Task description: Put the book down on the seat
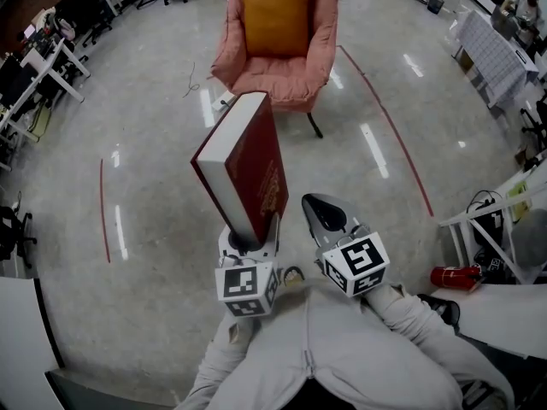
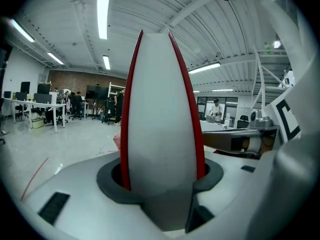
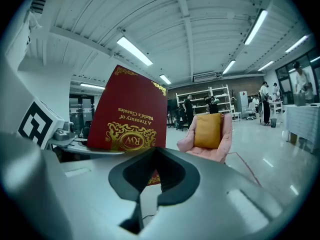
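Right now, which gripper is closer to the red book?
Left. The left gripper grips the red book by its bottom edge. The right gripper is beside it, on the book's right, empty and not touching.

The book [image 1: 244,165] is a thick hardback with a dark red cover, gold lettering, a gold emblem and white page edges. It stands on end, tilted, held off the floor. Its lower end is clamped between the jaws of the left hand-held gripper [image 1: 249,239]. The seat [image 1: 282,88] is a pink armchair with an orange cushion [image 1: 275,14] upright against its back. It stands on the floor ahead, well apart from the book.
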### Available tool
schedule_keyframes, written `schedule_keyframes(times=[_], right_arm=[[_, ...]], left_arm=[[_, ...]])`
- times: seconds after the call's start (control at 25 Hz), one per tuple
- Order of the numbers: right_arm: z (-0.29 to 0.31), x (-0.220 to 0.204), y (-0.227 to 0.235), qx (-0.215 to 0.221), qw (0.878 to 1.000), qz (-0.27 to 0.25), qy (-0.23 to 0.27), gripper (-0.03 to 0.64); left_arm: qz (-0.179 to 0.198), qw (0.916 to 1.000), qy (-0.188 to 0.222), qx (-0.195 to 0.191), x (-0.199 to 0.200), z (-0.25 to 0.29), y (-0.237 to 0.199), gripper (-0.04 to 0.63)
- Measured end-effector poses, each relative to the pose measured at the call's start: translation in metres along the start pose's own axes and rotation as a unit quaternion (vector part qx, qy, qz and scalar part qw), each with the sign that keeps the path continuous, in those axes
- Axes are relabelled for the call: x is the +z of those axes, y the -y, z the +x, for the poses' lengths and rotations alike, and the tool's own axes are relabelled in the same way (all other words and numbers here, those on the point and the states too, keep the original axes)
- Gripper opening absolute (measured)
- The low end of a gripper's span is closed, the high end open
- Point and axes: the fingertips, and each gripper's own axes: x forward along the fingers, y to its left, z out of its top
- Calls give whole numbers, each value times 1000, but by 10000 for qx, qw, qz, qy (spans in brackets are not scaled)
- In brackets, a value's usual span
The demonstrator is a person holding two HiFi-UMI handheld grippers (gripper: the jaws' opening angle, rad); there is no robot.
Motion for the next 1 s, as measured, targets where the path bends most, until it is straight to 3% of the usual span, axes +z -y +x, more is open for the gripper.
schedule_keyframes(times=[0.52, 1.0], right_arm=[[29, -8, 4, -133, 9994, 191, -260, 0], [98, 18, 76, 136, 9998, 49, -164, 0]], left_arm=[[-127, 9996, -200, -135, 2, 27, -32, 245], [-183, 9997, -115, 65, 29, 116, -42, 245]])
